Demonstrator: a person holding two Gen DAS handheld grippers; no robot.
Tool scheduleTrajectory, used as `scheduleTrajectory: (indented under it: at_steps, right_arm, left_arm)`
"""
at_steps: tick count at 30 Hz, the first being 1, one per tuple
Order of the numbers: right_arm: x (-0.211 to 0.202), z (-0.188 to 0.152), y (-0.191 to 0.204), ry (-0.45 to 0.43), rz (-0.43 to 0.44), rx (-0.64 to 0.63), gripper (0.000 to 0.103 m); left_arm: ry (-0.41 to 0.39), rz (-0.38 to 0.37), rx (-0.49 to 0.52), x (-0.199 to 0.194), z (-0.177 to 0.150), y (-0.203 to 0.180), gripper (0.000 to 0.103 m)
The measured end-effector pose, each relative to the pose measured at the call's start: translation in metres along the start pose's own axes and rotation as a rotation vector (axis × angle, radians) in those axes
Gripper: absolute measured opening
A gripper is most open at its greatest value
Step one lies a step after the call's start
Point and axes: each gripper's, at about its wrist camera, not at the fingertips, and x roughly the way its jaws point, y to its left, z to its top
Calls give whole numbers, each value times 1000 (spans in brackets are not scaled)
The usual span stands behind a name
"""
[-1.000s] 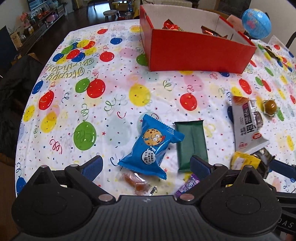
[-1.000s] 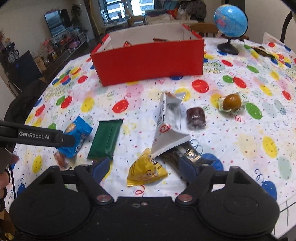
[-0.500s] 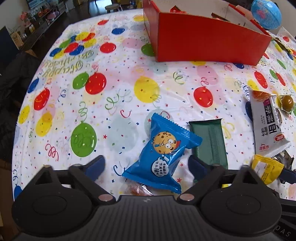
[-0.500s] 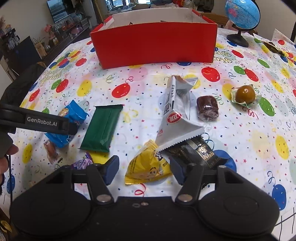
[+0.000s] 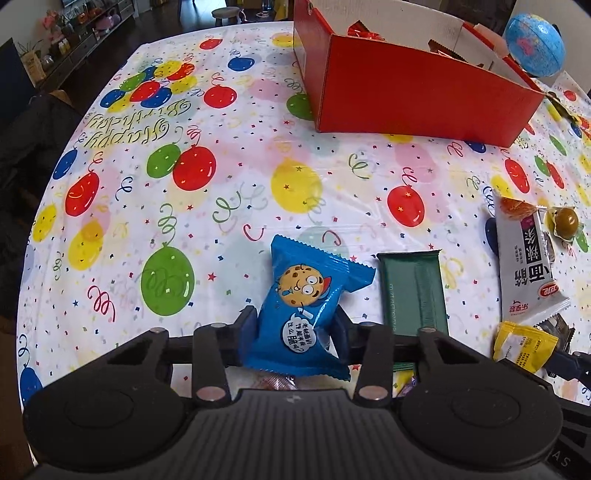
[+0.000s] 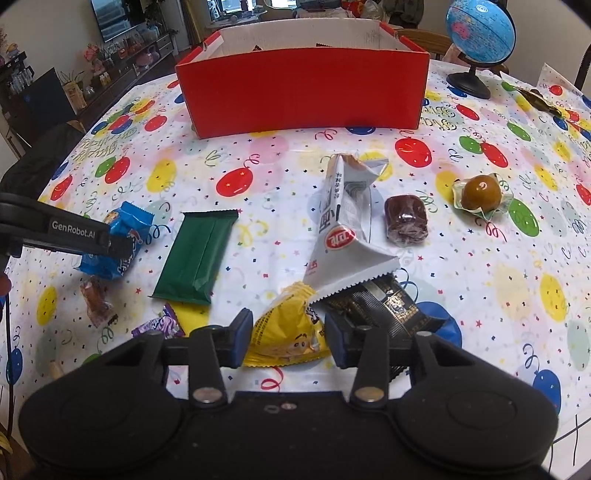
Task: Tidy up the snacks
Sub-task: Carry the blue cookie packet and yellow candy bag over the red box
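A blue cookie packet lies on the balloon tablecloth near the table's front edge. My left gripper is closing on it, and both pads touch its sides. In the right wrist view the same packet shows at the far left under that gripper's finger. A yellow snack packet sits between the closing jaws of my right gripper, whose pads meet its edges. The red box stands open at the back with a few snacks inside.
A green bar, a white packet, a black packet, a brown candy, a round golden sweet, a purple candy and an orange-brown one lie loose. A globe stands back right.
Both grippers' jaws have narrowed from wide open onto their packets. The left gripper has edged forward and down over the blue packet; the right one has come closer to the yellow packet.
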Motion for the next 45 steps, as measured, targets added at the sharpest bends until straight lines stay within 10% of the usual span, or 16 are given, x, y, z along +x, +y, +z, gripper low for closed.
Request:
scheduleTrajectory:
  at_steps: [22,45]
  right_arm:
    - [-73,31,3,-149,79,24,39]
    - [-134,124,-3,-375,97,-38,39]
  left_arm:
    - [-95,-61,-95,-82,10,9,41]
    - [-333,-131,53,-179,63,-47,42]
